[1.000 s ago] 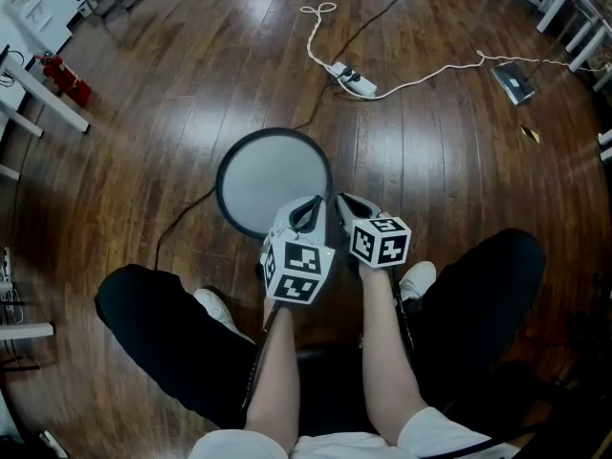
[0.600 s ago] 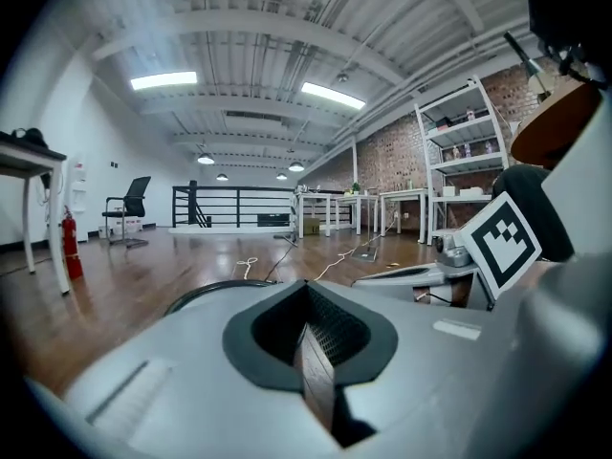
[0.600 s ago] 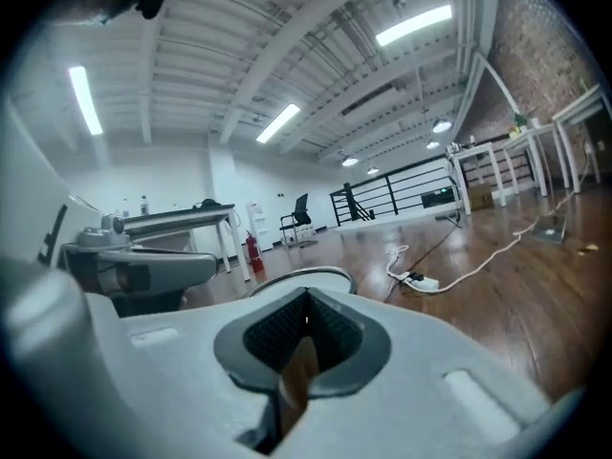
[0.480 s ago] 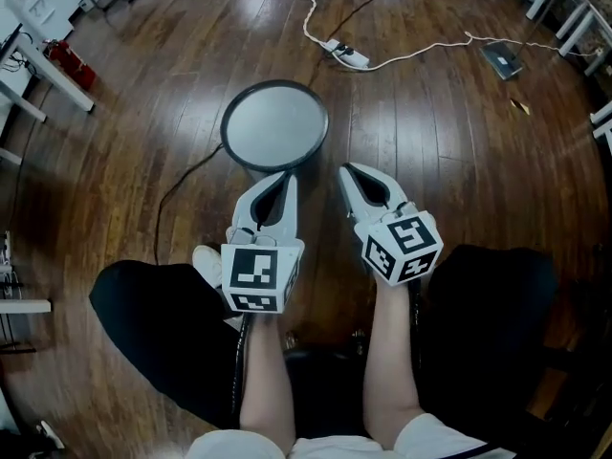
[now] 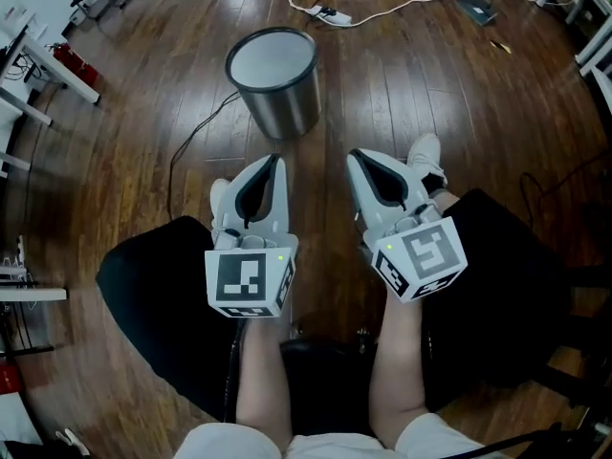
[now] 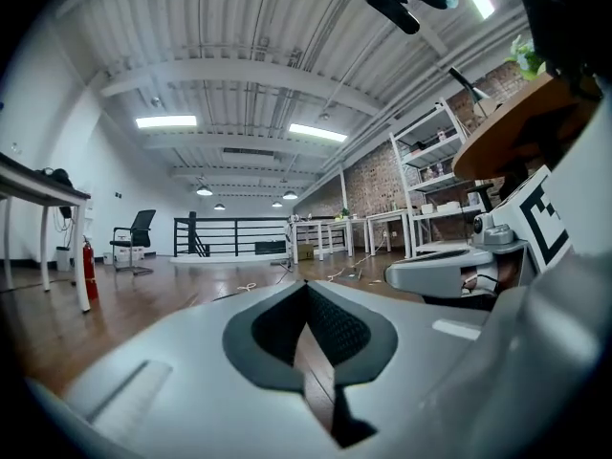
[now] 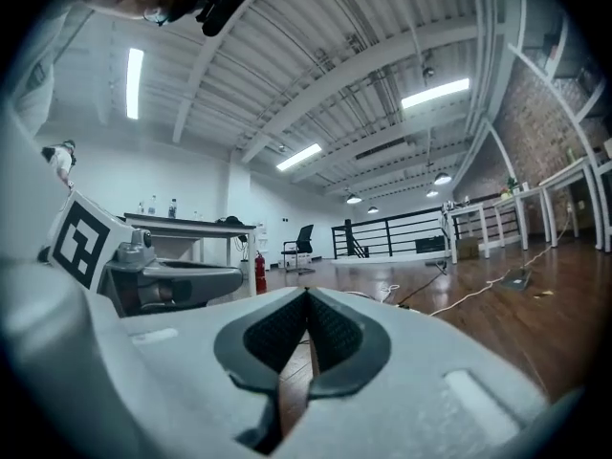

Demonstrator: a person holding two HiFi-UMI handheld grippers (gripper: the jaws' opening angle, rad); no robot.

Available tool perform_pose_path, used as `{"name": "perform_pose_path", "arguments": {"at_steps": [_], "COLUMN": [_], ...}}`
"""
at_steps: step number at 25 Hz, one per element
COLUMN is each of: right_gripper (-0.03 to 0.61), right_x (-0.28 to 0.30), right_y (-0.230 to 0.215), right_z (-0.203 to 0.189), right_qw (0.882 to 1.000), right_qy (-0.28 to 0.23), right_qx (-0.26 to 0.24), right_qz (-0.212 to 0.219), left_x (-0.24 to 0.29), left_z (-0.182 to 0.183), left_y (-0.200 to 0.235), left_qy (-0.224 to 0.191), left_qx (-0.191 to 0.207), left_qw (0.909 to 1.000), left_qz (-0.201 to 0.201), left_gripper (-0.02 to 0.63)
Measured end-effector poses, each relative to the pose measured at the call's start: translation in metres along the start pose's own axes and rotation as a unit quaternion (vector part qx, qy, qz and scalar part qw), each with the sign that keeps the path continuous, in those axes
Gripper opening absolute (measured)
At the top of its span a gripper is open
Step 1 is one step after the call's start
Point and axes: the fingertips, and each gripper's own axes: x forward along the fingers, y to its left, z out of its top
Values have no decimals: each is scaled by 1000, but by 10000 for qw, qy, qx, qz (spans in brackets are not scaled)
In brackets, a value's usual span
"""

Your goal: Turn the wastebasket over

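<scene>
L tool [image 5: 276, 160], R tool [image 5: 353, 155] pulled back from wastebasket [image 5: 284, 115], both closed.

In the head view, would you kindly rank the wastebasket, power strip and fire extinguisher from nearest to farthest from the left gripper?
1. The wastebasket, just ahead of the left gripper.
2. The power strip, beyond it at the top.
3. The fire extinguisher, far left.

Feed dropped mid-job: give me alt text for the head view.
A metal wastebasket stands on the wooden floor, untouched, ahead of two hand-held grippers. The left gripper and right gripper are both shut and empty, side by side above the person's legs.
</scene>
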Motion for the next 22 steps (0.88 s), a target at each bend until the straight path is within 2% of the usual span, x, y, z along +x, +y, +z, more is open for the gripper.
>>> {"name": "perform_pose_path", "arguments": {"at_steps": [5, 8, 12, 17, 22], "right_gripper": [-12, -12, -11, -11, -11], "right_x": [-65, -98, -140, -167, -194], "right_y": [75, 120, 165, 236, 290], "right_z": [-15, -16, -23, -41, -64], "right_qw": [9998, 9994, 9977, 9980, 9974], "right_qy": [113, 164, 265, 433, 566], "right_qx": [34, -35, 153, -59, 116], "right_qz": [-146, -291, -598, -453, -432], "left_x": [-96, -155, -227, -301, -368], "left_z": [-9, -10, -12, -25, -59], "left_y": [-25, -20, -15, 4, 10], "left_qy": [-25, -83, -64, -106, 143], "left_qx": [104, 57, 105, -72, -246], "left_qw": [9996, 9997, 9998, 9999, 9995], "left_qz": [-276, -202, -181, -95, -101], "left_gripper": [15, 15, 15, 15, 15]}}
